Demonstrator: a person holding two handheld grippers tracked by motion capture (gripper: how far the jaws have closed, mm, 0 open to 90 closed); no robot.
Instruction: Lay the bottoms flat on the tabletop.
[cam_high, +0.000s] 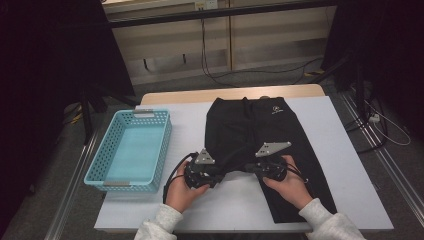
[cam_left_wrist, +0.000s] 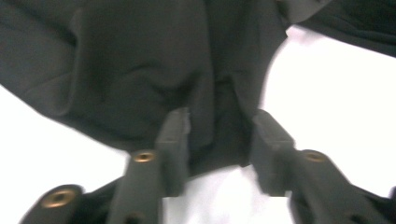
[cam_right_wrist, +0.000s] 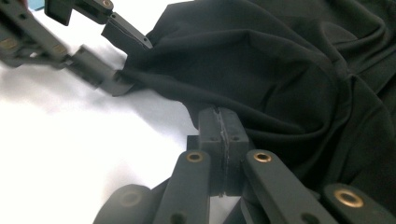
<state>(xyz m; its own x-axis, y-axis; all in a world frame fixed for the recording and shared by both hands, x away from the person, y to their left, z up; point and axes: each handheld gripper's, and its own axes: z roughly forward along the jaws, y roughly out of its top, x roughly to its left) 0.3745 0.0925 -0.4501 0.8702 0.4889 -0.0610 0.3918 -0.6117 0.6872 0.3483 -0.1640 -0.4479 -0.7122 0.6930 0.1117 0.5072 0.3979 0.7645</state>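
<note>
1. The black trousers (cam_high: 260, 145) lie spread on the desk (cam_high: 190, 120), waistband at the far side, both legs running back toward the person. No fold is finished yet, as far as the high view tells.
2. The right tool (cam_right_wrist: 219, 122) has its jaws pressed fully together, with the trousers' cloth bunched up against and beyond their tips. It looks to have a pinch of fabric, though the exact bite is hidden by the pads.
3. The left tool (cam_left_wrist: 219, 135) stands partly open. A hem-like edge of the trousers (cam_left_wrist: 140, 70) sits between its fingers (cam_left_wrist: 175, 140), and a gap shows on either side of the cloth, so the grip does not look made.
4. In the high view the left tool (cam_high: 212, 177) and the right tool (cam_high: 252, 170) sit close together at the near inner part of the legs.
5. Left to do, in my judgement: close the left tool on the cloth, then lift and fold.
6. The blue basket (cam_high: 131, 150) waits empty, off to the left tool's outer side, probably the trousers' destination.
</note>
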